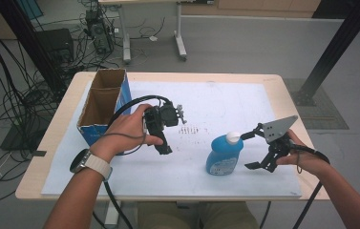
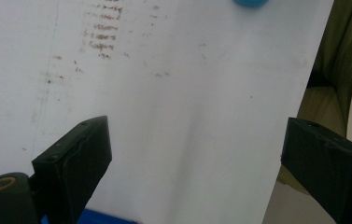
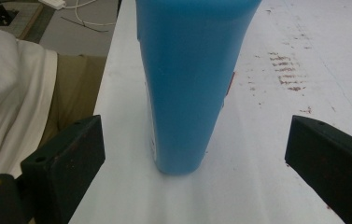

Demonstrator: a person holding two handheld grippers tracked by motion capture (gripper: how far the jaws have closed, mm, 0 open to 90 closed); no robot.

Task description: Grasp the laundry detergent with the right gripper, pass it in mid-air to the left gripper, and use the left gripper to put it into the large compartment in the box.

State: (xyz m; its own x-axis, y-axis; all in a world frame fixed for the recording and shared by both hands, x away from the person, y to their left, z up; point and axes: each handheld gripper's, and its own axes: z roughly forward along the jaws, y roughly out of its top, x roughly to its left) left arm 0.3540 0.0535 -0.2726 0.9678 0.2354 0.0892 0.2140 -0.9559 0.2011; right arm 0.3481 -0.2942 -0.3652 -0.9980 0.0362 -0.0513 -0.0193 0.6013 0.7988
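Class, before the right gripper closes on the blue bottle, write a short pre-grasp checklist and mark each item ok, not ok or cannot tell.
1. Blue plastic bottle with white cap upright on the white sheet: ok.
2. Right gripper open: ok.
3. Bottle centred between its fingers: ok.
4. Fingers touching the bottle: not yet, ok.
5. Left gripper open, apart from the bottle: ok.
6. Open cardboard box empty: cannot tell.

blue bottle [image 1: 224, 155] | white cap (upright) | on white sheet, near front edge
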